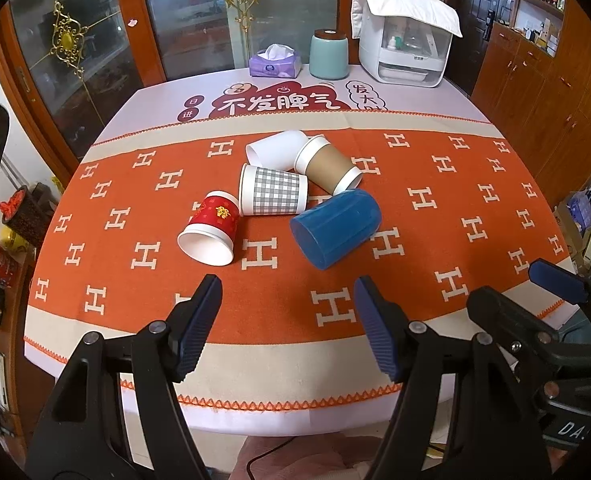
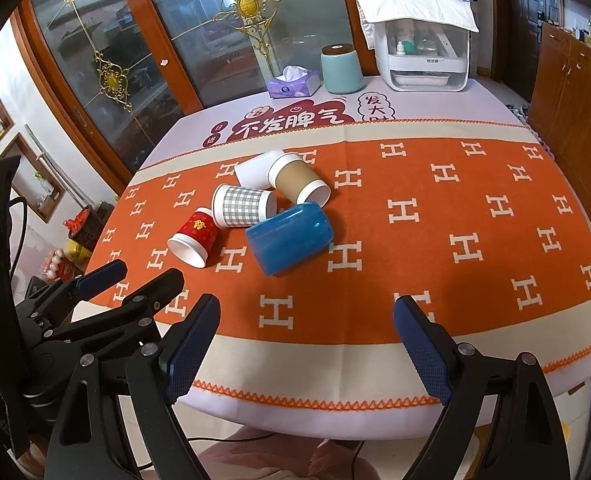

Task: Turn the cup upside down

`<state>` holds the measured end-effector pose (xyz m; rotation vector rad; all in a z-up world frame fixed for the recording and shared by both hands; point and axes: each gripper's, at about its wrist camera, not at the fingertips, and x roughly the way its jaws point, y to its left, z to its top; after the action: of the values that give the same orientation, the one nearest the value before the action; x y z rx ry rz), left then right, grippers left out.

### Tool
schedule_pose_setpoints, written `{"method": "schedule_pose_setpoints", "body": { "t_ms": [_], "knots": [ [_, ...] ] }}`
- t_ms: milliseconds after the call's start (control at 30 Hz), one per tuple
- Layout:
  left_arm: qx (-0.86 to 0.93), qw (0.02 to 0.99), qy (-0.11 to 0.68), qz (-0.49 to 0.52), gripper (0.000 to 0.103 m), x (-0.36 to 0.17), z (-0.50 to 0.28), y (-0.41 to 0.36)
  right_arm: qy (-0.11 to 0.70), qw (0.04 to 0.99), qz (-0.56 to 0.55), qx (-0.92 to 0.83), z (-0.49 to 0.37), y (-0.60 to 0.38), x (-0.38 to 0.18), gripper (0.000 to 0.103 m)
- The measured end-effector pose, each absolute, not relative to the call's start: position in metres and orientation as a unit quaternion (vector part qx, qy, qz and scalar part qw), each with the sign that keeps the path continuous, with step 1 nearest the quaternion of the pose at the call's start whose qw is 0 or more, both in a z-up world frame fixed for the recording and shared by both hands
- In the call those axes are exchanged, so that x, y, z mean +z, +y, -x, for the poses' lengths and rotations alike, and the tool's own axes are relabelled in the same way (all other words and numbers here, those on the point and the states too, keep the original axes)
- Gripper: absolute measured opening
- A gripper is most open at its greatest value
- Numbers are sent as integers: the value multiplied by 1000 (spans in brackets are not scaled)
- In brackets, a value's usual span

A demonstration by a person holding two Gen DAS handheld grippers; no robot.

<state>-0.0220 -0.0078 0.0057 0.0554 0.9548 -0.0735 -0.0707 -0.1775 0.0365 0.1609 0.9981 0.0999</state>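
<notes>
Lying on their sides at table centre, all five cups (blue cup (image 1: 335, 227) nearest, 12 o'clock) remain unflipped; your left gripper (image 1: 287, 328) and right gripper (image 2: 307, 344) hover spread, empty.

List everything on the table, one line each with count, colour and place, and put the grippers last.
red cup: 1, red with gold print, on its side, nearest the left gripper
checked cup: 1, grey and white, on its side, mid-cluster
white cup: 1, white, on its side, at the back
brown cup: 1, brown sleeve with white ends, on its side, back right
blue cup: 1, blue, on its side, front right
tissue box: 1, purple, far edge
canister: 1, pale green, far edge
appliance: 1, white, cloth-topped, far right corner
tablecloth: 1, orange
left gripper: open, empty
right gripper: open, empty
</notes>
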Motion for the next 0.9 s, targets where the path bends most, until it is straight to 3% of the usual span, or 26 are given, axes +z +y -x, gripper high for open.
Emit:
{"method": "schedule_pose_setpoints", "body": {
  "t_ms": [900],
  "knots": [
    [-32, 887, 459, -32, 66, 4, 23, 2, 477, 874, -78, 49, 70, -177, 36, 89]
  ]
}}
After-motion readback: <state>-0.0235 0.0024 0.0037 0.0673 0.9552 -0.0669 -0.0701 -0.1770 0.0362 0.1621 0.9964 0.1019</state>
